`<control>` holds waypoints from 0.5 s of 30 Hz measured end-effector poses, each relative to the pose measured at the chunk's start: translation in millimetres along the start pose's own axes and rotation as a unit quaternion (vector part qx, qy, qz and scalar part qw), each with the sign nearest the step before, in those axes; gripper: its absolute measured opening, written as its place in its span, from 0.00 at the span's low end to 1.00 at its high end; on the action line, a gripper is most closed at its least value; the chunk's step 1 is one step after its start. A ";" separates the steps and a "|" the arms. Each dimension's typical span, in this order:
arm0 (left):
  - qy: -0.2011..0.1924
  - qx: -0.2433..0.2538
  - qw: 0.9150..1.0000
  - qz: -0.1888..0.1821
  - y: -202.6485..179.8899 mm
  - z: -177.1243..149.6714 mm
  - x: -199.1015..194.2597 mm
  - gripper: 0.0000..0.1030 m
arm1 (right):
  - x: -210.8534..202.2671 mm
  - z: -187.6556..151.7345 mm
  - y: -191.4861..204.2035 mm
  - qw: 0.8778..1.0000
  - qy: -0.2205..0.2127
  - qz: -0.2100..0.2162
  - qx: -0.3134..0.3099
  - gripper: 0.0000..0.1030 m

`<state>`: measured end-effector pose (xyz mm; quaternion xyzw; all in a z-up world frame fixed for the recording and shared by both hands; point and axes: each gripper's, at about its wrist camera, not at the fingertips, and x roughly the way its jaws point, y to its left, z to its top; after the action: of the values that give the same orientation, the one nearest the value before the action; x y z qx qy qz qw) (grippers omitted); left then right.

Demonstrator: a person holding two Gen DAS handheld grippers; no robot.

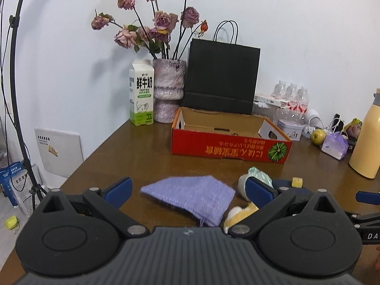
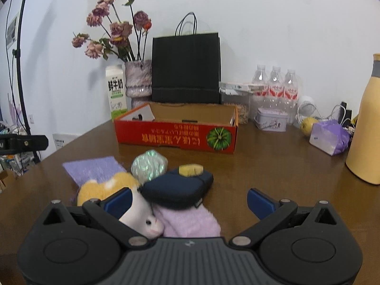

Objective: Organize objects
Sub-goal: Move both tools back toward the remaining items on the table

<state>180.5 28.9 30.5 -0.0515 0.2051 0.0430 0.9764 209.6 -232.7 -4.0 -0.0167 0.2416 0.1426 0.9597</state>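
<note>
An open red cardboard box [image 1: 228, 148] [image 2: 175, 140] stands mid-table. In front of it lies a pile: a purple knit cloth [image 1: 190, 196] [image 2: 95, 168], a shiny iridescent ball [image 2: 148, 166] [image 1: 260, 174], a dark blue pouch [image 2: 178, 187] with a small yellow block [image 2: 191, 169] [image 1: 297, 182] on it, a yellow and white plush toy [image 2: 106, 187] [image 1: 239, 212], and a pink fuzzy sock [image 2: 190, 220]. My left gripper [image 1: 188, 191] is open over the purple cloth. My right gripper [image 2: 188, 201] is open around the pouch and sock.
A milk carton [image 1: 141, 93], a vase of dried roses [image 1: 168, 90] and a black paper bag [image 1: 220, 80] stand behind the box. Water bottles [image 2: 275, 87], a tin [image 2: 270, 120], a pear [image 2: 307, 124], a purple packet [image 2: 330, 137] and a yellow flask [image 2: 365, 130] are at right.
</note>
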 end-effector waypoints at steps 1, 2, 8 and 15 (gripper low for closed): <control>0.001 0.000 1.000 0.000 0.5 -2.6 -0.9 1.00 | 0.6 -2.9 -0.1 1.000 0.004 0.000 0.000 1.00; 0.002 0.001 1.000 0.000 0.6 -4.8 -1.4 1.00 | 1.3 -5.6 -0.5 1.000 0.008 0.001 0.000 1.00; 0.012 0.007 1.000 -0.006 3.6 -17.1 -2.1 1.00 | 9.4 -21.1 -2.0 0.999 0.035 0.004 -0.002 1.00; 0.022 0.009 1.000 -0.005 5.6 -22.2 1.8 1.00 | 22.0 -25.6 -5.2 0.999 0.051 0.001 -0.009 1.00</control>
<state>172.8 32.0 9.1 -0.0442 0.2271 0.0350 0.9722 217.9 -234.5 -37.1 -0.0321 0.2893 0.1444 0.9457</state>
